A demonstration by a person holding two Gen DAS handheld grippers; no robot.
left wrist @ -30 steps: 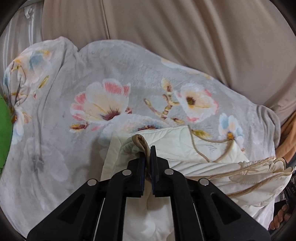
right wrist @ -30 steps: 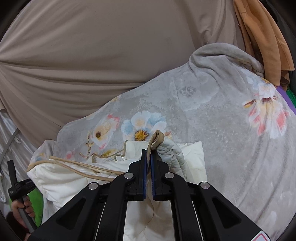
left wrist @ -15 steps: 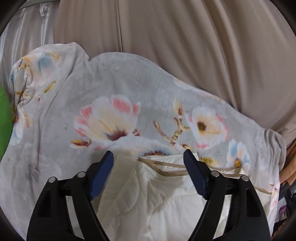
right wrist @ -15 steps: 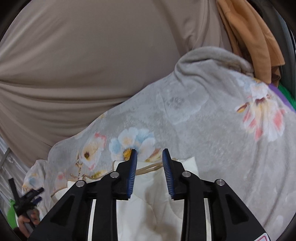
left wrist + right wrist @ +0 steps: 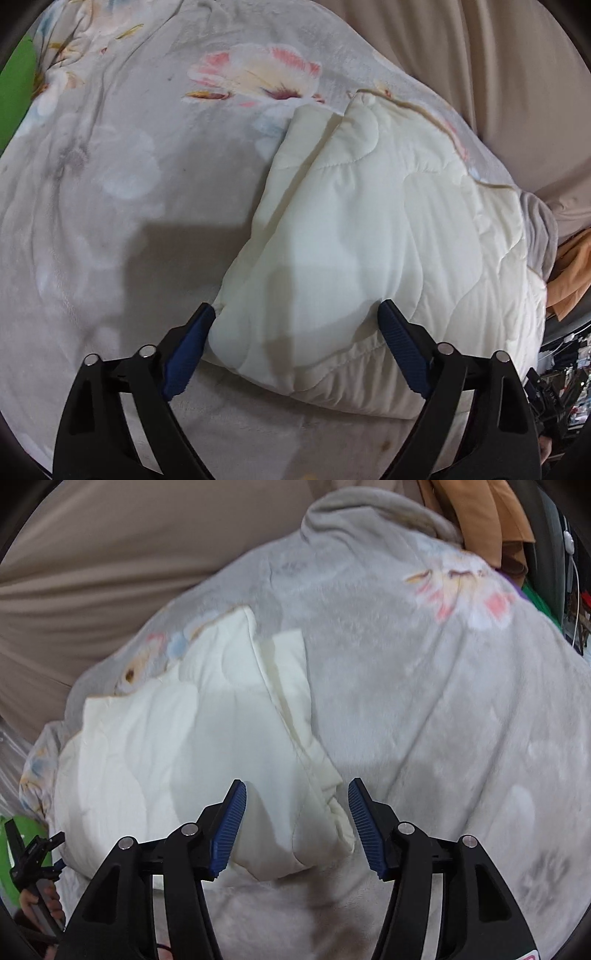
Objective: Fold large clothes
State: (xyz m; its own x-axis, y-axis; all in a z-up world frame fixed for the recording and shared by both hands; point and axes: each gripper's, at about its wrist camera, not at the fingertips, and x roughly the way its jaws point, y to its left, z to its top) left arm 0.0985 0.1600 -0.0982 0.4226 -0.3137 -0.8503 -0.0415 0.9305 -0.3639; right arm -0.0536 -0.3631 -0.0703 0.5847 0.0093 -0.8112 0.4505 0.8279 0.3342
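Left wrist view: the left gripper (image 5: 295, 332) is spread wide and holds nothing. Its blue pads straddle the near corner of the cream quilted garment (image 5: 369, 229), which lies folded into a thick bundle on the grey floral blanket (image 5: 110, 184) covering the bed. One pad sits just beside the bundle's left corner and the other against its near edge. The bundle lies toward the right edge of the bed, with beige curtain (image 5: 498, 74) behind it and an orange cloth (image 5: 569, 266) at the right. The gripper points forward and slightly downward over the near edge of the fold. To do this step well, I judge the gripper should come low enough to gather every layer at that corner before closing, since the padding is thick and a shallow bite would catch only the top layer.

Right wrist view: the right gripper (image 5: 297, 819) is also open and empty. Its pads flank the near right corner of the cream quilted garment (image 5: 184, 738), where stacked layers show along the right edge. It is angled down toward the bed, close to the cloth. The picture is somewhat blurred. The grey floral blanket (image 5: 443, 701) spreads to the right. Both grippers should probably grip matching corners level with each other, so that the next fold stays square.
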